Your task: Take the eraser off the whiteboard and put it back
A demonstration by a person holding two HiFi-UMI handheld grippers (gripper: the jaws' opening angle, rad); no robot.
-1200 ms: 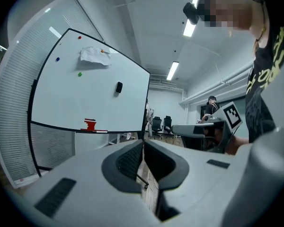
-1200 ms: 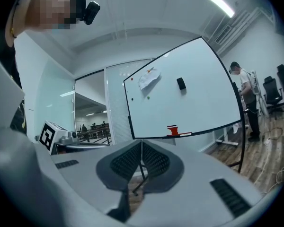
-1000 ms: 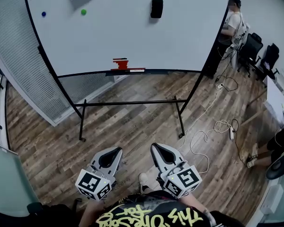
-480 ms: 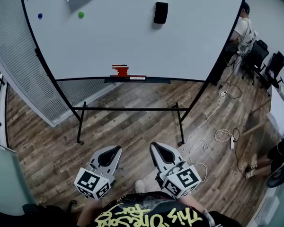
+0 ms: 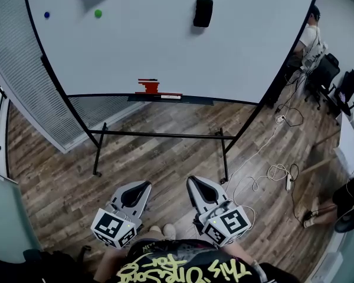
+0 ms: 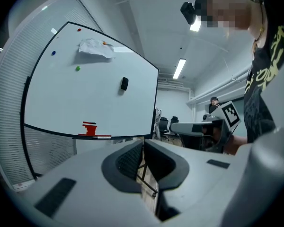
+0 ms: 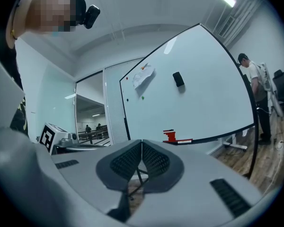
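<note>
Head view: eraser (image 5: 203, 12) sits high on the whiteboard (image 5: 153, 46), long axis upright, well ahead of your 2 tools. The right gripper (image 5: 194, 183) looks nearer than the left gripper (image 5: 141, 187).
Left gripper view: jaws together, empty.
Right gripper view: jaws together, empty, eraser above-right of the tips.

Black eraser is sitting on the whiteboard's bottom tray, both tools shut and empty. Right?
Not the tray. The head view shows the black eraser stuck high on the whiteboard face, well above the bottom tray. The left tool and right tool are shut and empty.
</note>
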